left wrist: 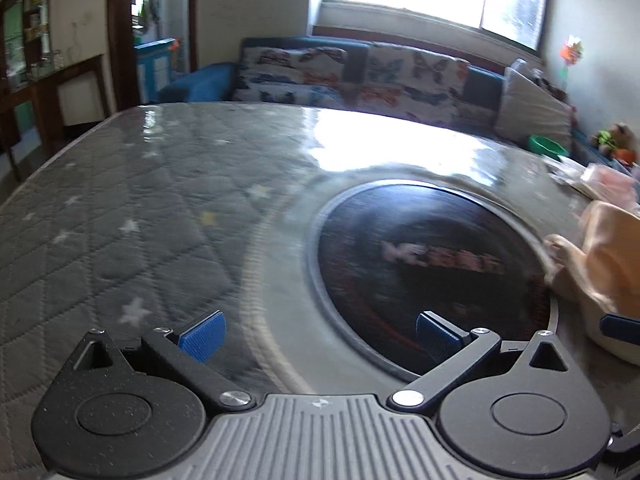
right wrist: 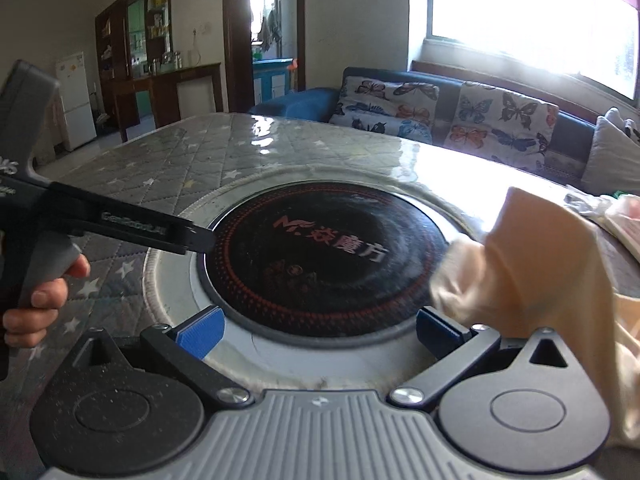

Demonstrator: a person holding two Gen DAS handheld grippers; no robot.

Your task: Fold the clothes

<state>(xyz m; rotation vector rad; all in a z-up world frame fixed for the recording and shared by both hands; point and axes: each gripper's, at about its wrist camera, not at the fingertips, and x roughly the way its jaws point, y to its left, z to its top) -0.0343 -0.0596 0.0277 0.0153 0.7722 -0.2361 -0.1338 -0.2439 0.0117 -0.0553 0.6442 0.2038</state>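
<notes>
A peach-coloured garment (right wrist: 540, 264) lies bunched at the right of the table, partly over the rim of the black round hotplate (right wrist: 324, 252). It also shows at the right edge of the left wrist view (left wrist: 608, 252). My right gripper (right wrist: 318, 334) is open and empty, just left of the garment, with the cloth beside its right finger. My left gripper (left wrist: 320, 336) is open and empty over the hotplate (left wrist: 424, 268). In the right wrist view the left gripper (right wrist: 196, 238) reaches in from the left, held by a hand.
The table has a grey quilted star-pattern cover (left wrist: 120, 220) under clear plastic. More light clothes (right wrist: 616, 212) lie at the far right. A butterfly-print sofa (right wrist: 448, 116) stands behind the table. A green bowl (left wrist: 546, 146) sits at the far right.
</notes>
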